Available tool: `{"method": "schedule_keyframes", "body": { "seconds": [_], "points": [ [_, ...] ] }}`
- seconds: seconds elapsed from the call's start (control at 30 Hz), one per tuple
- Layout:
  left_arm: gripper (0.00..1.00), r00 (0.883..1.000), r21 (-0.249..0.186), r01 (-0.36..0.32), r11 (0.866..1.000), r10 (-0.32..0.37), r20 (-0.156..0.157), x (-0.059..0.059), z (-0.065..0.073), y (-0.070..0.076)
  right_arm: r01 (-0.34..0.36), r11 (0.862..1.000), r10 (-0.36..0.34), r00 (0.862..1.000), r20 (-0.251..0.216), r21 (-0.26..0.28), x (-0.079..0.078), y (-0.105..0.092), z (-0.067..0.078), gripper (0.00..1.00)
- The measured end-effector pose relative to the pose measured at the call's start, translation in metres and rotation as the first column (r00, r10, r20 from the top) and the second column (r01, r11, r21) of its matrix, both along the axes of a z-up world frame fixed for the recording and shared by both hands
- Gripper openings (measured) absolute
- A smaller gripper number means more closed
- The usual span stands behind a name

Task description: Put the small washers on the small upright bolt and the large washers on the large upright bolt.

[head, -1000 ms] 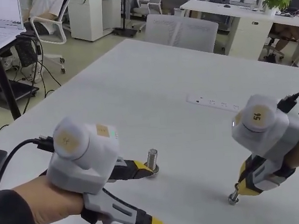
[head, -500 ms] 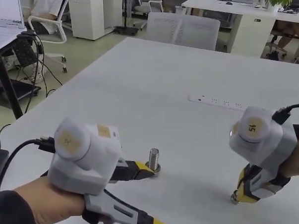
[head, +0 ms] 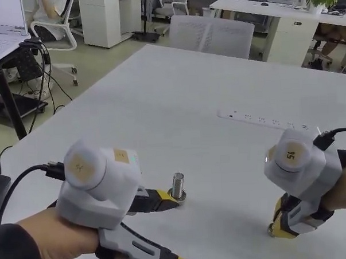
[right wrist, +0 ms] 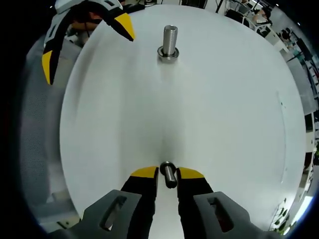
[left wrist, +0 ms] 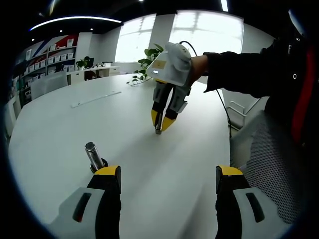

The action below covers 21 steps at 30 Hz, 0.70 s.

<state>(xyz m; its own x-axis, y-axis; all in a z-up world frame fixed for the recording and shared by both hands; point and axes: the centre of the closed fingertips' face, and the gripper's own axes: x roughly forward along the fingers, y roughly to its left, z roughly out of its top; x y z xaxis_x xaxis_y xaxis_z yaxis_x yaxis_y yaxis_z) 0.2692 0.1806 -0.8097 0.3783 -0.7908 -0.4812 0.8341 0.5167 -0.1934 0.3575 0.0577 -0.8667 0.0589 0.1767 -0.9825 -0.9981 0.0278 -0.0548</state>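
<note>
Jaws, right: your right gripper point(right wrist: 167, 169) has its yellow tips closed on the small bolt point(right wrist: 168, 176), one tip on each side of the shaft.
Jaws, left: your left gripper point(left wrist: 167, 172) is wide open and holds nothing. One of its tips sits just beside the large bolt point(left wrist: 92, 155).
Small bolt: upright on the white table point(head: 178, 106), well apart from the large bolt.
Large bolt: upright and threaded, with a ring at its foot. I cannot tell whether that ring is a washer or the bolt head.
Step in hand, as I judge it: steadying the small bolt.
To do it well: squeeze lightly and squarely so the bolt does not tip. Leave its top free for washers. Hold your left jaws clear of the large bolt.
</note>
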Motion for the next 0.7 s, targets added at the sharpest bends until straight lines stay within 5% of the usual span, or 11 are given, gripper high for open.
{"method": "schedule_keyframes", "body": {
  "seconds": [0.33,0.7],
  "points": [
    [0.78,1.0,0.001,0.003,1.0,-0.003,0.0,0.0,0.0,0.0,0.045,0.998,-0.045,0.999,-0.011,0.044,-0.001,-0.003,0.0,0.35],
    [0.78,1.0,0.0,0.008,1.0,-0.008,0.002,-0.001,0.0,-0.002,0.135,0.974,-0.13,0.991,-0.037,0.182,-0.014,-0.005,0.002,0.89]
  ]
}}
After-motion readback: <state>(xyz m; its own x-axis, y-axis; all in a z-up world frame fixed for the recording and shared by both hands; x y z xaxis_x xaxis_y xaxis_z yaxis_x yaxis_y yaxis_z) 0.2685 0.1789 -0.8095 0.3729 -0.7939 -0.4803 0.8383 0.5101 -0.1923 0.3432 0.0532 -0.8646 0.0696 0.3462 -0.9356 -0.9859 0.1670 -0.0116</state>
